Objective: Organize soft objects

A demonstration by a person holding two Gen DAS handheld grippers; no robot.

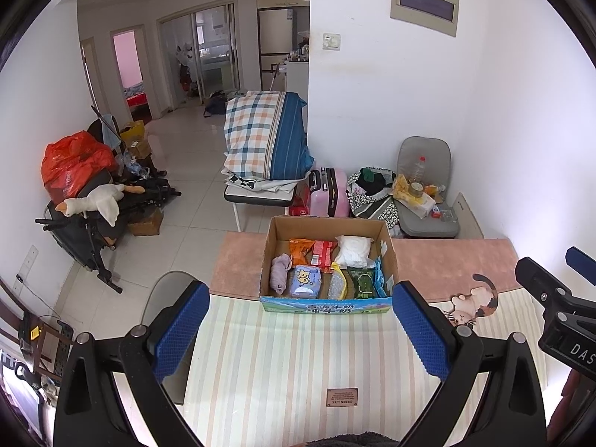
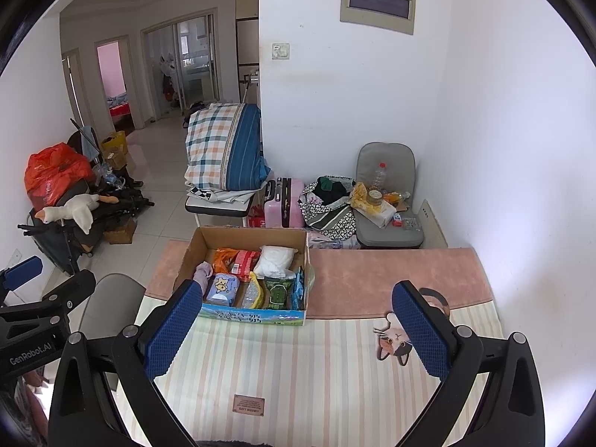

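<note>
A cardboard box (image 1: pixel 272 257) (image 2: pixel 188 260) stands on the striped mat of the table. It holds several soft things: a rolled purple cloth (image 1: pixel 281 273) (image 2: pixel 204 272), a blue tissue pack (image 1: pixel 305 281) (image 2: pixel 222 288), an orange snack bag (image 1: pixel 301 251), a red packet (image 1: pixel 323 255), a white bag (image 1: pixel 353 250) (image 2: pixel 276 257), a green packet (image 1: pixel 361 283). My left gripper (image 1: pixel 301 329) is open and empty, just in front of the box. My right gripper (image 2: pixel 298 329) is open and empty, to the right front of the box.
A cat-shaped coaster (image 1: pixel 473 303) (image 2: pixel 393 341) lies on the mat right of the box. A pink towel (image 2: pixel 391 275) covers the table's far part. Beyond it stand a grey chair (image 1: pixel 424 186), a pink suitcase (image 1: pixel 329 192) and a bench with folded bedding (image 1: pixel 264 138).
</note>
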